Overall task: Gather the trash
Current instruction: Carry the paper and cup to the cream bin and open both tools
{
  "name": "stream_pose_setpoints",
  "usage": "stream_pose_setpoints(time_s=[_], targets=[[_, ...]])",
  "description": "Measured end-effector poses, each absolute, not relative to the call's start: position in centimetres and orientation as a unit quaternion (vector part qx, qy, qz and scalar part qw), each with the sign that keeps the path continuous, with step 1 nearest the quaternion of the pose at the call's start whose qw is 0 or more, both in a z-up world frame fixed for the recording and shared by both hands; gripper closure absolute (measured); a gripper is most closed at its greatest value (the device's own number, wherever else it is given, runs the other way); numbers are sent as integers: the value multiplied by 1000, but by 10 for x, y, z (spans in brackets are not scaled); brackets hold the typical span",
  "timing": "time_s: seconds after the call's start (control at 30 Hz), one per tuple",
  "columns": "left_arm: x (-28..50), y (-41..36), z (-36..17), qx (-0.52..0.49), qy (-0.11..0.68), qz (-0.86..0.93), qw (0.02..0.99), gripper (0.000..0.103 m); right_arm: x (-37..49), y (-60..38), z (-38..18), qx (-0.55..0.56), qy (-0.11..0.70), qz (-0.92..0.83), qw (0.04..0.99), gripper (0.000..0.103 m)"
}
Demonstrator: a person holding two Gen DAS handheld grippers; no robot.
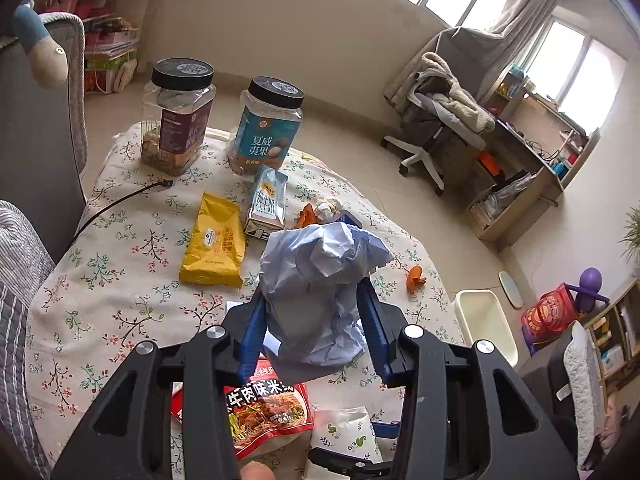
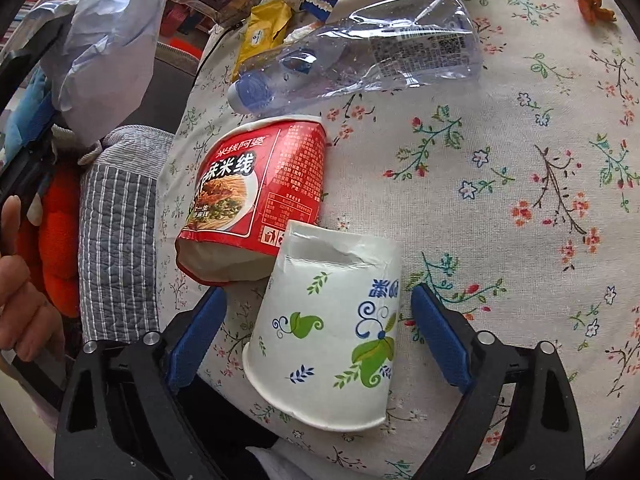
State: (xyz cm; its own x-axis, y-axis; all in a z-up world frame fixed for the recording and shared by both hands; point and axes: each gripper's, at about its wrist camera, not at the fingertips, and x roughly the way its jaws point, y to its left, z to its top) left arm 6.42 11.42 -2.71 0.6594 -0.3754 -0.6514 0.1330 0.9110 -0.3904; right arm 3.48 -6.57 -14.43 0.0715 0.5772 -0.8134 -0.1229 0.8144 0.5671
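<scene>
My left gripper is shut on a crumpled pale blue paper wad, held up above the flowered tablecloth. In the right wrist view a white paper cup with green leaf print lies on its side between the blue fingers of my right gripper, which is open, with a gap on each side of the cup. Beside it lie a dented red noodle cup and a crushed clear plastic bottle. Orange peel lies farther off on the cloth.
Two black-lidded jars, a milk carton, a yellow packet and a black cable share the table. A white bin stands on the floor beside it. A person's hand shows at the left.
</scene>
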Motion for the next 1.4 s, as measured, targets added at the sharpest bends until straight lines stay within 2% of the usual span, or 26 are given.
stream_pose_setpoints(time_s=[0.23, 0.47, 0.8, 1.17, 1.4], targets=[[65, 112, -24, -153, 381, -129, 903, 59, 32, -71, -117, 145, 591, 209, 765, 47], [67, 92, -16, -130, 372, -105, 913, 59, 57, -95, -57, 69, 494, 166, 851, 47], [80, 46, -15, -115, 355, -72, 925, 59, 74, -162, -12, 5, 386, 79, 919, 47], [78, -19, -28, -52, 374, -100, 920, 59, 70, -263, -13, -32, 343, -53, 937, 45], [81, -68, -35, -32, 394, -130, 909, 59, 72, -345, -32, 33, 362, -138, 922, 45]])
